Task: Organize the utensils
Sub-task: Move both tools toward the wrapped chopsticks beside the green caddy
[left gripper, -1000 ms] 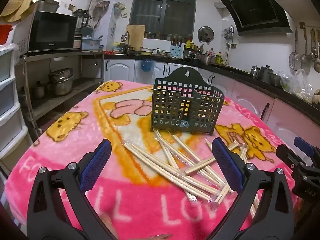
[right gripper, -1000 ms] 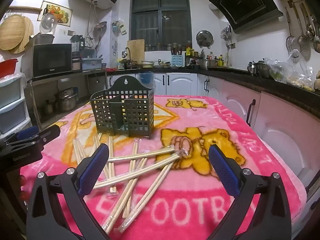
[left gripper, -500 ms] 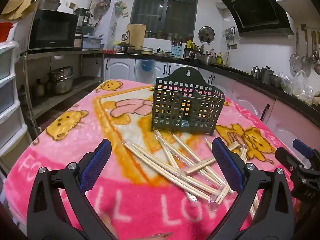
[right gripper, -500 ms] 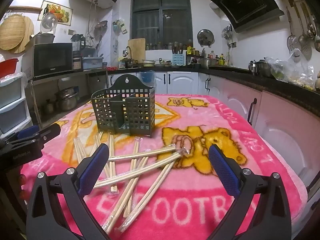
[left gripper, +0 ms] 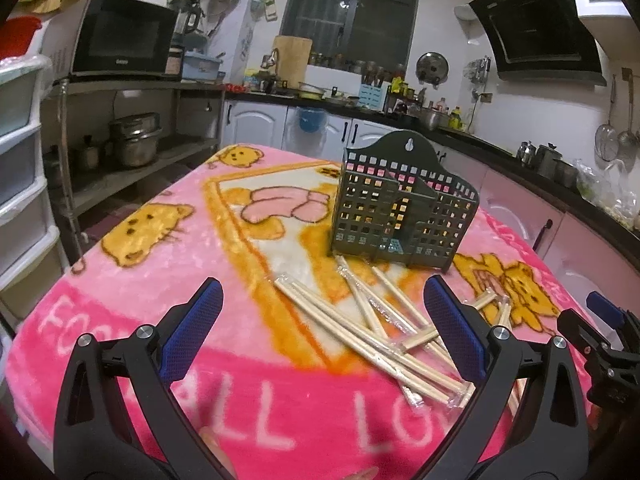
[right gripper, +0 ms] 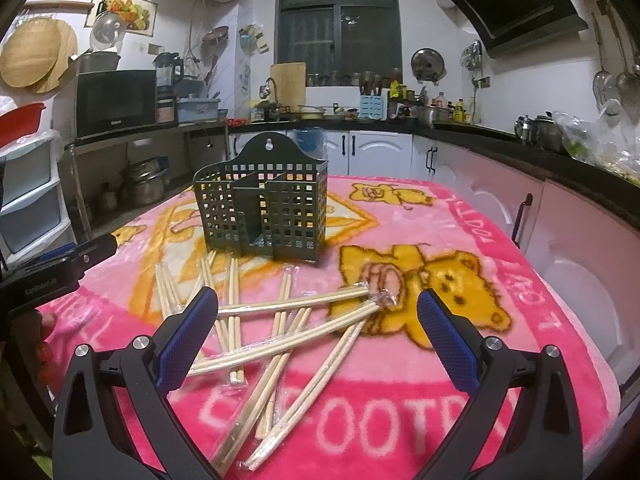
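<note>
Kitchen setting, with a table under a pink blanket printed with yellow cartoon bears.

In the right wrist view, the right gripper hovers above the blanket with its blue-padded fingers spread wide, holding nothing. Between and just beyond them lies a loose, crisscrossed pile of wooden chopsticks in clear plastic sleeves. White letters on the blanket below the pile read partly "FOOT". Farther back stands an upright dark green perforated utensil holder with compartments, empty as far as can be seen.

In the left wrist view, the left gripper is likewise spread wide and empty, the same chopsticks lying between its fingers and toward the right one. The blanket there reads "ALL LO", partly hidden.

Behind, a black microwave sits on a metal shelf; its small brand label is too blurred to read. A range hood hangs at upper right.
</note>
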### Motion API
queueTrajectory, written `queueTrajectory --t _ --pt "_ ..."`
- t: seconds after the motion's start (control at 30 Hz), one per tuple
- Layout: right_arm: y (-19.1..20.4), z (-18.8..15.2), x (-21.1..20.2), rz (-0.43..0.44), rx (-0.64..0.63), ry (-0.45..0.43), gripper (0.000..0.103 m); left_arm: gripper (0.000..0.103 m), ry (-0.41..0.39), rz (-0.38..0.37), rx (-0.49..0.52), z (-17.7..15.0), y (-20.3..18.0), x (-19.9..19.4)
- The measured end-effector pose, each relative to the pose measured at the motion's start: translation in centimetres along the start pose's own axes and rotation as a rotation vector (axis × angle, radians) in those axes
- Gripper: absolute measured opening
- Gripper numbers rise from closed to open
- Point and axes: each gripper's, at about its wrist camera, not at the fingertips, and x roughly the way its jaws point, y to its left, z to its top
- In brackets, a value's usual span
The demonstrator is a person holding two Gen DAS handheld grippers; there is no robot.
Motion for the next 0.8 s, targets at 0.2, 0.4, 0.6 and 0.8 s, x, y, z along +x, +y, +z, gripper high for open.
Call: queueTrajectory --t 0.2,0.4,0.6,0.8 --pt "0.1 0.2 1.0 0.024 -0.008 0.027 0.097 0.093 0.036 -0.023 -0.029 0.4 1.2 0.8" --pt "-0.3 0.7 2.0 0.025 -0.016 0.05 0.097 0.093 0.071 -0.056 -0.03 1.1 1.4 1.9" --pt "-1.0 1.5 3.2 0.019 -0.003 0.086 0.097 0.093 0.118 -0.105 -0.027 2.0 1.1 3.9" --pt "-2.3 2.2 4.4 0.005 0.008 0.12 0.097 0.093 0.189 -0.147 -0.019 2.7 0.2 6.6"
